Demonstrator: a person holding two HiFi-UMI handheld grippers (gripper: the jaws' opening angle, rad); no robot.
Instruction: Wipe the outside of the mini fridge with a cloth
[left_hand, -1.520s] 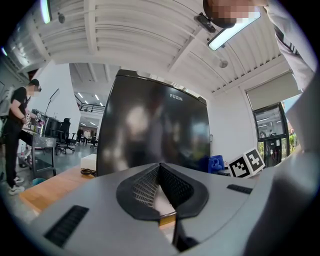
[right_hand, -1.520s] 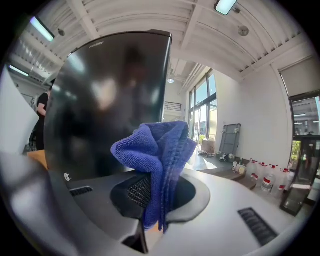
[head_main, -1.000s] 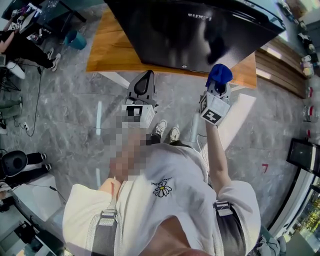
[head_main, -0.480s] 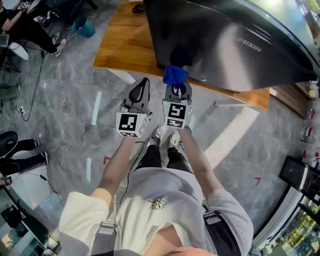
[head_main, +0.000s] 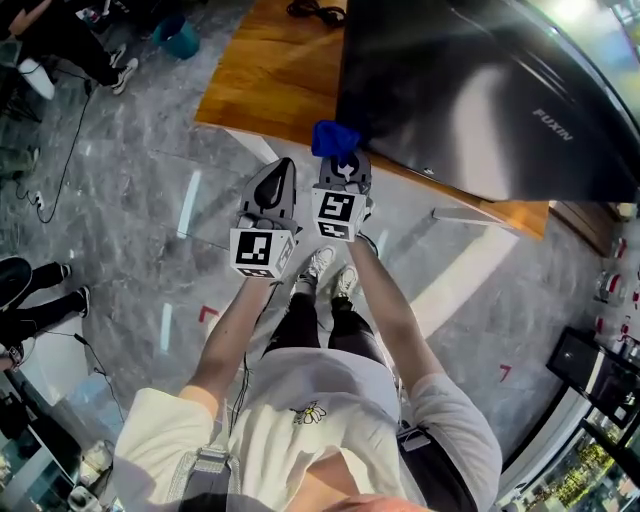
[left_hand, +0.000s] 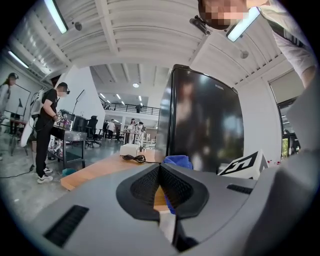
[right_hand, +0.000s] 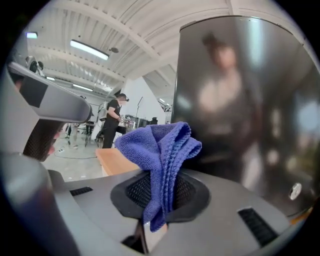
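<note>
A glossy black mini fridge (head_main: 470, 90) stands on a low wooden platform (head_main: 270, 75). My right gripper (head_main: 340, 170) is shut on a bunched blue cloth (head_main: 333, 138), which sits at the fridge's lower left corner; whether it touches the fridge I cannot tell. In the right gripper view the blue cloth (right_hand: 160, 150) sticks up between the closed jaws, with the fridge (right_hand: 250, 100) close behind it. My left gripper (head_main: 277, 185) hangs just left of the right one, shut and empty. The left gripper view shows the fridge (left_hand: 205, 125) ahead and the blue cloth (left_hand: 177, 161) beside its base.
A cable (head_main: 315, 10) and a white box (left_hand: 129, 149) lie on the platform. People stand and sit at the far left (head_main: 60, 50). A white bar (head_main: 480, 215) sits under the platform's right end. The person's shoes (head_main: 330, 272) are on the grey marble floor.
The right gripper with the cloth has swept left along the fridge's lower edge, from its right side to its left corner. The left gripper stayed close beside, shut.
</note>
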